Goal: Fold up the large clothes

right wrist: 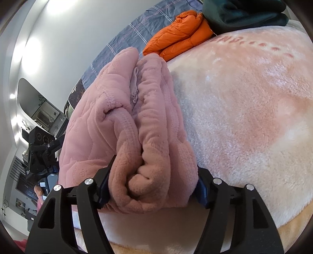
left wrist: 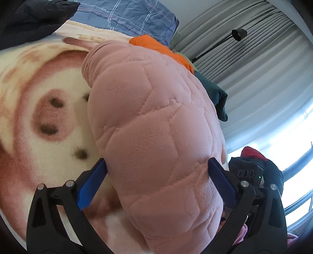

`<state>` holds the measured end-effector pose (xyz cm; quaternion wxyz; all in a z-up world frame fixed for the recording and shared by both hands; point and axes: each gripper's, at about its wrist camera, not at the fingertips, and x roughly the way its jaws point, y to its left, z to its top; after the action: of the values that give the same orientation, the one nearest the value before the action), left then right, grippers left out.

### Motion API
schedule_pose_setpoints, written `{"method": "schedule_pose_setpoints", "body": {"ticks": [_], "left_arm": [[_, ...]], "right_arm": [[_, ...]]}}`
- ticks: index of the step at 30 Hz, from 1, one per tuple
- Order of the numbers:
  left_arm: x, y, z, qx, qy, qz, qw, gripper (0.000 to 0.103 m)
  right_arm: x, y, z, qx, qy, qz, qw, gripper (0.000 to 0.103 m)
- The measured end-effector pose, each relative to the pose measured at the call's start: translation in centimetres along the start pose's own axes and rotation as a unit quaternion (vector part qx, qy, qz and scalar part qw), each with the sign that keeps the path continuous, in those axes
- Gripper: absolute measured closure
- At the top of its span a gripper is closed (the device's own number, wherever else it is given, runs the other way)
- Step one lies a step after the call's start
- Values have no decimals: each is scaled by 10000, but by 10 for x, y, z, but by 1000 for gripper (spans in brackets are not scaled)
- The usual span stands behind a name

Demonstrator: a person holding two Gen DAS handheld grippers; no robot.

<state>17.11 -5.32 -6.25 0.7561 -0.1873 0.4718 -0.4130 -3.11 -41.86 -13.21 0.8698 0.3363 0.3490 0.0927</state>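
Note:
A folded pink quilted garment [left wrist: 152, 117] lies on a fleece blanket [left wrist: 39, 97] printed with a cartoon face. My left gripper [left wrist: 158, 168] straddles one end of the bundle. Its blue pads [left wrist: 93, 181] stand wide at the sides, their inner faces mostly bare, so it is open. In the right wrist view the garment [right wrist: 121, 117] shows its layered open edge. My right gripper [right wrist: 153, 187] has that thick end squeezed between its pads, and the cloth bulges over them. Each gripper shows in the other's view, the right gripper [left wrist: 248, 173] and the left gripper [right wrist: 41, 148].
An orange puffer jacket [right wrist: 180, 35] and a dark green garment [right wrist: 244, 13] are piled at the blanket's [right wrist: 244, 117] far edge. A blue checked sheet [left wrist: 127, 15] and a black garment [left wrist: 29, 19] lie beyond. Grey curtains [left wrist: 254, 58], a floor lamp [left wrist: 238, 34] and a bright window stand alongside.

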Motion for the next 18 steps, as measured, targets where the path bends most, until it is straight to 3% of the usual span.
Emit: {"method": "schedule_pose_setpoints", "body": {"ticks": [5, 10, 12, 14, 16, 18], "left_arm": [[-3, -7, -11, 53, 6, 31, 10000, 2], [2, -12, -14, 418, -137, 215, 9988, 3], [-1, -18, -16, 589, -204, 322, 9975, 11], [-8, -22, -15, 662, -228, 345, 9970, 12], [-16, -18, -7, 536, -287, 310, 9977, 11], [-28, -12, 8, 346, -694, 534, 9956, 4]], "right_arm": [[0, -1, 0, -36, 12, 39, 10000, 34], [1, 0, 0, -69, 3, 1, 10000, 34], [0, 0, -1, -65, 6, -3, 10000, 34], [0, 0, 0, -47, 11, 20, 10000, 34], [-1, 1, 0, -53, 9, 15, 10000, 34], [0, 3, 0, -96, 2, -10, 10000, 34]]}}
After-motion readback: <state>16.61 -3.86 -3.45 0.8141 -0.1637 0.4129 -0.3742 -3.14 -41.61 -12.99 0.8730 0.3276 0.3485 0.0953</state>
